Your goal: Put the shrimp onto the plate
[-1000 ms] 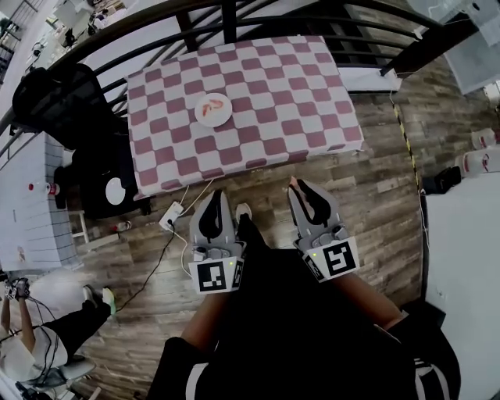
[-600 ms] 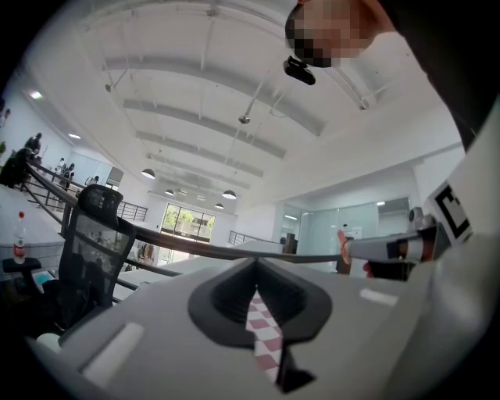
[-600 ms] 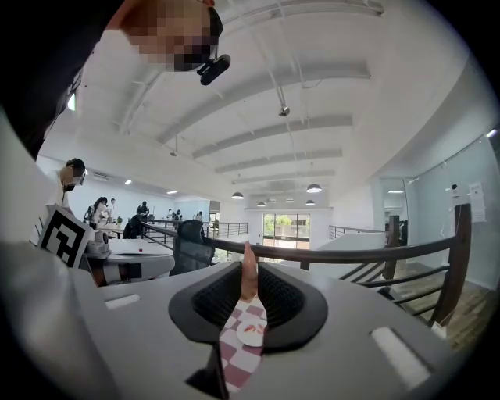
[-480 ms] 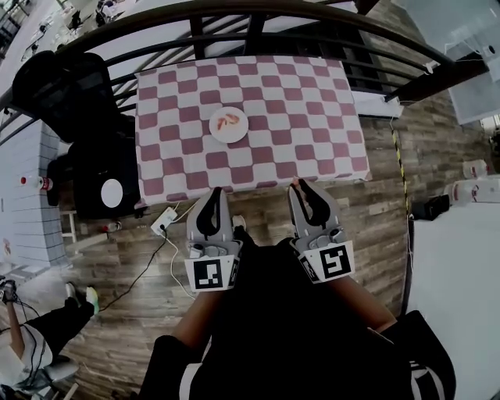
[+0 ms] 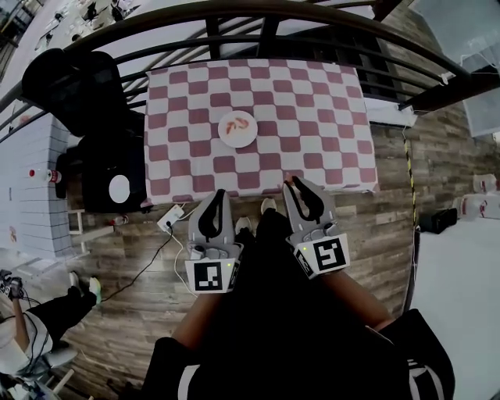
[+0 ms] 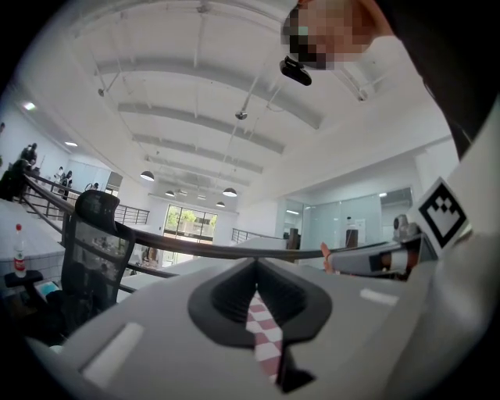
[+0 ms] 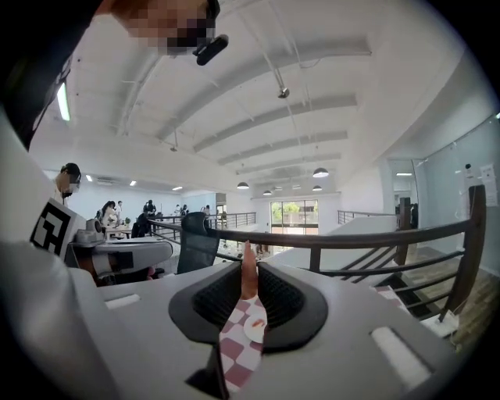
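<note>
A white plate [image 5: 237, 129] lies mid-table on the pink-and-white checkered cloth [image 5: 312, 117], with pink shrimp [image 5: 239, 125] on it. My right gripper [image 5: 290, 183] hovers at the table's near edge, shut on another pink shrimp [image 7: 248, 269] that sticks up between its fingertips. Through its jaws, the plate [image 7: 255, 328] shows small and far below. My left gripper [image 5: 218, 193] hangs beside it over the wooden floor, just short of the table, jaws shut with nothing in them. In the left gripper view, the left gripper [image 6: 254, 264] points over the cloth, and the right gripper's shrimp [image 6: 324, 256] shows at the right.
A black office chair [image 5: 74, 86] and a dark stool [image 5: 117, 187] stand left of the table. A power strip [image 5: 172, 219] with cables lies on the floor by the near-left corner. A dark railing [image 5: 312, 16] runs behind the table. A person's legs [image 5: 55, 316] show at lower left.
The table and plate have shifted right and nearer in the head view. Both grippers now reach the table's near edge; the right still holds its shrimp.
</note>
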The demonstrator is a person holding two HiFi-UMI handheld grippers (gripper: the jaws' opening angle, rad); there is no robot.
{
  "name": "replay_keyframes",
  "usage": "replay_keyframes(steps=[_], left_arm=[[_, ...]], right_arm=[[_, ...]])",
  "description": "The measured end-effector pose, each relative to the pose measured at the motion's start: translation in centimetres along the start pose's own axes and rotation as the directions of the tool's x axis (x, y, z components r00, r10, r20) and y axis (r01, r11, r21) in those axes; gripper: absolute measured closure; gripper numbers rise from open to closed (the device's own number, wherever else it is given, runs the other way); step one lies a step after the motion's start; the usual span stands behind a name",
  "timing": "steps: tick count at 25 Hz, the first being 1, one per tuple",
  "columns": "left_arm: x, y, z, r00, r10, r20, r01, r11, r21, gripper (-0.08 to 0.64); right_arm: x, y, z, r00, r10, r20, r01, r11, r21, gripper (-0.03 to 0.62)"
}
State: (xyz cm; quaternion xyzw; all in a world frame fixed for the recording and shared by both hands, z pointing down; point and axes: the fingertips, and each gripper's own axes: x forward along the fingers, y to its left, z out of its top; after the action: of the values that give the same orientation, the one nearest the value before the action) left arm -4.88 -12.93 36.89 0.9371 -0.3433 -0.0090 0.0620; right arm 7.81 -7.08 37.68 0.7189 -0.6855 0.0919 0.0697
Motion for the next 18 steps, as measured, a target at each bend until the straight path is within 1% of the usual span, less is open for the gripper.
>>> replay_keyframes(steps=[2, 4, 11, 14, 18], left_arm=[[0.6, 0.0, -0.5, 0.999, 0.029, -0.023, -0.029, 1.000, 0.012, 0.551], [1.7, 0.0, -0.7, 0.998, 0.057, -0.040, -0.056, 0.998, 0.023, 0.551], [7.6, 0.0, -0.6, 0.991, 0.129, -0.048, -0.126, 0.991, 0.045, 0.551], [9.7, 0.3, -1.1, 0.982, 0.178, -0.055, -0.174, 0.983, 0.064, 0.551], [11.8, 0.7, -2.7, 0.974, 0.213, -0.077, -0.208, 0.976, 0.068, 0.551]], right_arm=[[1.0, -0.9, -0.5, 1.000, 0.012, -0.021, -0.012, 1.000, 0.015, 0.528], [2.2, -1.9, -0.6, 0.999, 0.033, -0.022, -0.032, 0.999, 0.022, 0.528], [7.9, -5.2, 0.3, 0.989, 0.148, -0.012, -0.148, 0.989, 0.012, 0.528], [10.5, -6.3, -0.6, 0.975, 0.220, -0.043, -0.220, 0.975, 0.017, 0.526], [13.5, -7.7, -2.4, 0.951, 0.292, -0.106, -0.291, 0.956, 0.020, 0.526]])
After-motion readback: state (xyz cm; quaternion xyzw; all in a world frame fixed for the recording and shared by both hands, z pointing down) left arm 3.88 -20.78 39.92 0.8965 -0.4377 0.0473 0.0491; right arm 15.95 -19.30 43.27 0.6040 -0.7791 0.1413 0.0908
